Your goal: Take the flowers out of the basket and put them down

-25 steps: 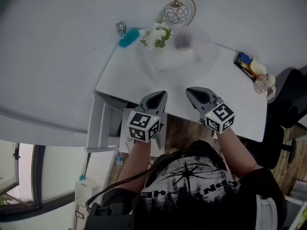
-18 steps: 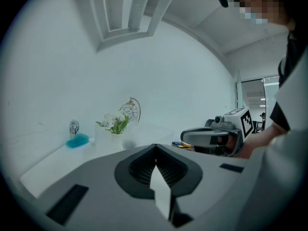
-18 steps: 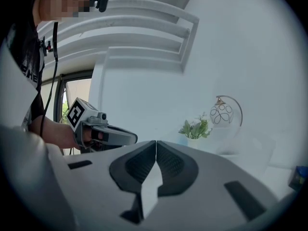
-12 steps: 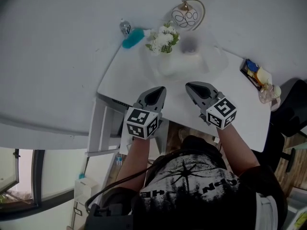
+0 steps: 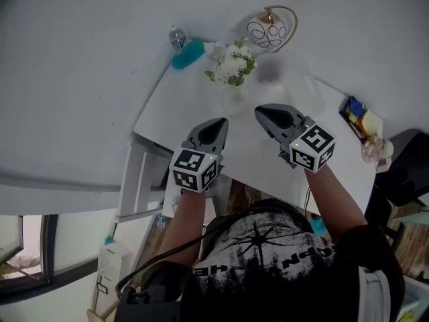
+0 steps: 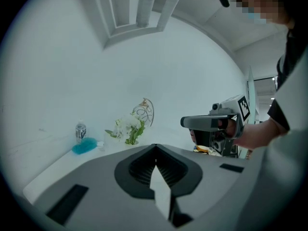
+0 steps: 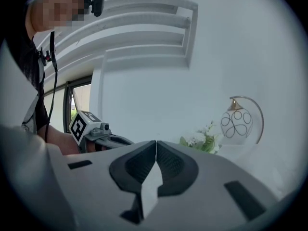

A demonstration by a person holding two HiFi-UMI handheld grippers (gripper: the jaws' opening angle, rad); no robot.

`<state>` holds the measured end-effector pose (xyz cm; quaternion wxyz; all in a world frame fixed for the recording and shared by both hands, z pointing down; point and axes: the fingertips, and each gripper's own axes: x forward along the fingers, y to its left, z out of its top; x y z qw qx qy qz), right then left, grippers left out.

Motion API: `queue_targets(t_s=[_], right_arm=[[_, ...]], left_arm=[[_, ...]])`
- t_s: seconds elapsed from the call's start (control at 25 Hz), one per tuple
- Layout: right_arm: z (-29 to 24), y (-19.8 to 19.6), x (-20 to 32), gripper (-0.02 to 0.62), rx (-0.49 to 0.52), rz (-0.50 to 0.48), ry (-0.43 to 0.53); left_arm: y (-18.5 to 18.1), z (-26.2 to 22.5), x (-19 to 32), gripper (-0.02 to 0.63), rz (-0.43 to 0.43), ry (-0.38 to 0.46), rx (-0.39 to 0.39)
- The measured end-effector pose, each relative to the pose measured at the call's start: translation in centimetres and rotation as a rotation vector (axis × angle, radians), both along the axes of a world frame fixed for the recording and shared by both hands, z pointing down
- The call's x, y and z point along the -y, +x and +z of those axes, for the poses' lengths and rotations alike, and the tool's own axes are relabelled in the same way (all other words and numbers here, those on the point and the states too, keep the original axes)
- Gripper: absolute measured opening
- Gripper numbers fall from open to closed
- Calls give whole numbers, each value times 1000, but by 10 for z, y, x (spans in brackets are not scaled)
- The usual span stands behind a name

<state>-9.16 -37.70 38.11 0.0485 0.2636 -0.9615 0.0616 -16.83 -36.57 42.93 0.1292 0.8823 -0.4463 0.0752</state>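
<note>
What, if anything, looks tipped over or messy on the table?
Nothing stands out. The flowers, the round lamp and the little bottle all stand upright on the white table, and nothing looks spilled.

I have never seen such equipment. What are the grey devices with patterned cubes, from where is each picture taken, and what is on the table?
There is no robot. A person holds tongs in each hand: the left tongs and the right tongs. The cubes are part of them. One picture comes from a camera on the person's head, looking down; the other two from cameras riding on the tongs. Both tongs are shut and hold nothing. On the white table stand white flowers, a round lamp, a small bottle and a blue object.
</note>
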Motion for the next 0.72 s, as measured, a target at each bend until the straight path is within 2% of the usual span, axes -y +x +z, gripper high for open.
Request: queue_targets(t_s=[0.36,0.72], right_arm=[[-18,1,45,18,-46,-56,-6],[12,-3,92,20,-229,-153,8]], left_arm=[[-3,4,30,11,-17,-24,7],[2,4,57,11,10,-38,32]])
